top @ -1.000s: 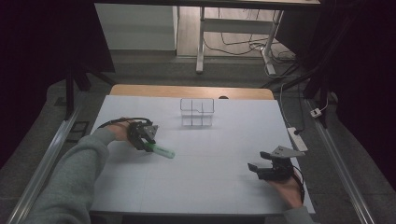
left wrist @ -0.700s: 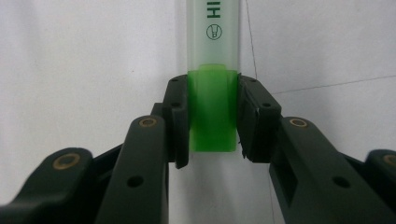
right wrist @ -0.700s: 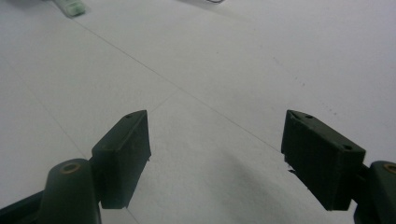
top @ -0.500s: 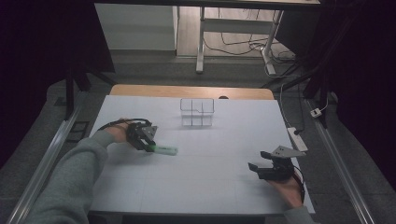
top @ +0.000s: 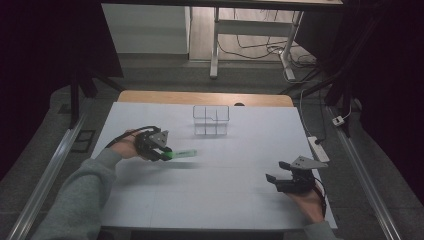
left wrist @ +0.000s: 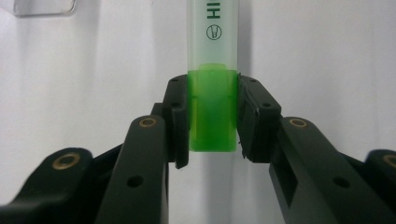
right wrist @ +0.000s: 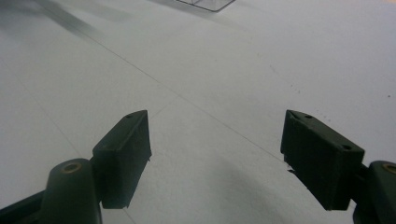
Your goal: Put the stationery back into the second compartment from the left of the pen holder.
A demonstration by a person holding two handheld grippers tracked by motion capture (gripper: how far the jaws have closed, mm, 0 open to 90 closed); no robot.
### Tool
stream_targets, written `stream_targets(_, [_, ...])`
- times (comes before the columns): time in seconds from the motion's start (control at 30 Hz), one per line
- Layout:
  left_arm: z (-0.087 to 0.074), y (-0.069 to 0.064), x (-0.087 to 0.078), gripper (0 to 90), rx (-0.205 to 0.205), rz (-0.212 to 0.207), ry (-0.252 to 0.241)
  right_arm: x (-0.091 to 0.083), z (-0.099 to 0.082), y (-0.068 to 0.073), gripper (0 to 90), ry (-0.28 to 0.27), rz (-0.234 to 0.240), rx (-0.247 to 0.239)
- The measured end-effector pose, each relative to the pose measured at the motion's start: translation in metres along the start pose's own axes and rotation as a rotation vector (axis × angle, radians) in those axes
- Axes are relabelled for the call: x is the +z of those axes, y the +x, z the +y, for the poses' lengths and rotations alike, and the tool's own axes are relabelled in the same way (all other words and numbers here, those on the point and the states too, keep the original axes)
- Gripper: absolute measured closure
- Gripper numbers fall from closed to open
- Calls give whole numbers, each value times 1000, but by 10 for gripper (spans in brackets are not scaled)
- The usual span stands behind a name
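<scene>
Organizer [top: 211, 120] far centre on table [top: 225, 200], marker [top: 182, 154] left

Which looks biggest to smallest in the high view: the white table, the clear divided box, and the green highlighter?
1. white table
2. clear divided box
3. green highlighter, held in the left tool

The box sits farther from the camera, yet looks larger than the highlighter.

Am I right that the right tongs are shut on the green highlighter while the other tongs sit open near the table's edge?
Not quite: it is the left tongs that are shut on the green highlighter, gripping its green end, as the left gripper view shows. The right tongs are the ones sitting open over the white table near its edge.
</scene>
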State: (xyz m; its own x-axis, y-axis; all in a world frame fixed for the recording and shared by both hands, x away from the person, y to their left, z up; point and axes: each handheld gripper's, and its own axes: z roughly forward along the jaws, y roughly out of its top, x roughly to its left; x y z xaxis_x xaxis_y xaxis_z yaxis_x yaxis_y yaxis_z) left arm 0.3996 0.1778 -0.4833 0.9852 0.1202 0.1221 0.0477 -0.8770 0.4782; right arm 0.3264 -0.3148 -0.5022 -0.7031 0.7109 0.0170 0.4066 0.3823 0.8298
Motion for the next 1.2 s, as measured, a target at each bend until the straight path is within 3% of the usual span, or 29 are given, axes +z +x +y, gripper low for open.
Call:
stream_targets(0.17, [7, -10, 1, 667, -60, 1, -45, 1, 0, 0, 241, -2, -2, -6])
stream_targets(0.6, [18, -29, 6, 666, -194, 102, -27, 1, 1, 2, 242, 5, -12, -16])
stream_targets(0.73, [24, -35, 9, 667, -208, 115, -38, 2, 3, 4, 242, -1, -8, -21])
stream_targets(0.87, [34, -44, 15, 666, -196, 122, -43, 5, 6, 6, 242, 5, -6, -36])
stream_targets(1.2, [60, -59, 30, 666, -134, 101, -46, 11, 19, 16, 242, -1, 9, -76])
